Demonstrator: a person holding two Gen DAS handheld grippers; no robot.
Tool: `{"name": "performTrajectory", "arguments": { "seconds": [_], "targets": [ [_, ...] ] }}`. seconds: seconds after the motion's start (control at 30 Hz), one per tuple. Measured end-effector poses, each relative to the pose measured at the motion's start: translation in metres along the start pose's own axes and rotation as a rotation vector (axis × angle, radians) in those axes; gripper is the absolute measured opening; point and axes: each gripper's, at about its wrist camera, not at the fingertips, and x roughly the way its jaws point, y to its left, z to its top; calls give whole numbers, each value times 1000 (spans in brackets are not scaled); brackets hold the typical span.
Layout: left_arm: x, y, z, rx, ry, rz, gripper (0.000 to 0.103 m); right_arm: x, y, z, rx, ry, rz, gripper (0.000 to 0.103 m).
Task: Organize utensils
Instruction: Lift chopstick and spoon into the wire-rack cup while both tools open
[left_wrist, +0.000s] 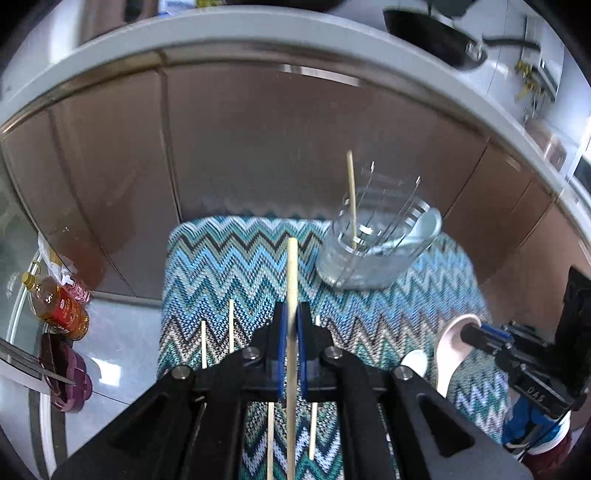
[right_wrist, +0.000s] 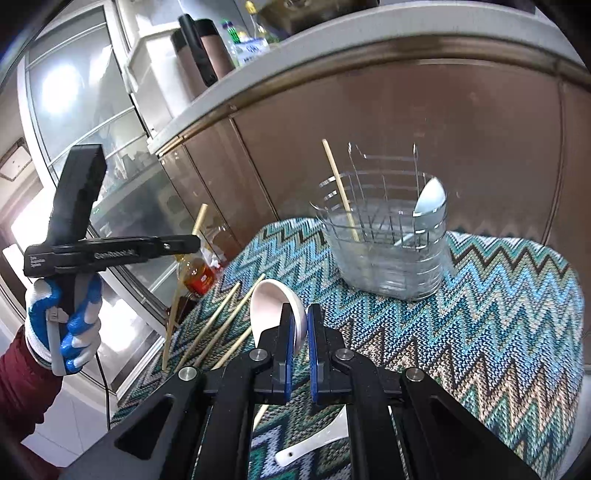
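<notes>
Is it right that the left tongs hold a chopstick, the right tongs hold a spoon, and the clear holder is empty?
Not quite. The holder is not empty: the right wrist view shows a chopstick and a spoon standing in it already. The rest is right: the left tongs hold a chopstick and the right tongs hold a spoon.

My right claw (right_wrist: 300, 325) was clamped on a pink spoon (right_wrist: 271, 301), held above the zigzag mat (right_wrist: 498, 332). Ahead stood the clear utensil holder (right_wrist: 388, 236) with one chopstick (right_wrist: 340, 188) and a white spoon (right_wrist: 430, 197) in it. To my left, my left claw (right_wrist: 197, 242) pinched another chopstick (right_wrist: 200, 218), while loose chopsticks (right_wrist: 221, 317) and a white spoon (right_wrist: 314, 443) lay on the mat.
</notes>
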Motion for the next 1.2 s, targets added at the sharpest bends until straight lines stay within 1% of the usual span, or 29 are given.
{"name": "performTrajectory", "arguments": {
  "seconds": [0.1, 0.3, 0.47, 0.6, 0.73, 0.87, 0.9, 1.03, 1.2],
  "targets": [
    [-32, 3, -3, -22, -65, -13, 5, -18, 15, 3, -17, -33, -13, 7],
    [-87, 0, -9, -38, -180, -17, 5, -55, 45, 8, -63, -105, -34, 7],
    [-118, -10, -8, -49, -271, -2, 5, -72, 59, 16, -101, -159, -28, 7],
    [-127, -24, -1, -54, -332, 16, 5, -75, 55, 29, -114, -198, -12, 7],
    [-125, -44, 13, -47, -398, 34, 5, -74, 44, 49, -131, -253, -42, 7],
    [-116, -61, 32, -62, -475, 34, 5, -79, 29, 71, -141, -337, -90, 7],
    [-112, -67, 39, -67, -511, 35, 5, -81, 24, 78, -148, -372, -115, 7],
    [-96, -83, 64, -76, -607, 19, 5, -82, 3, 97, -135, -469, -182, 7],
    [-68, -97, 94, -95, -676, -7, 5, -64, -21, 116, -133, -537, -282, 7]
  ]
}}
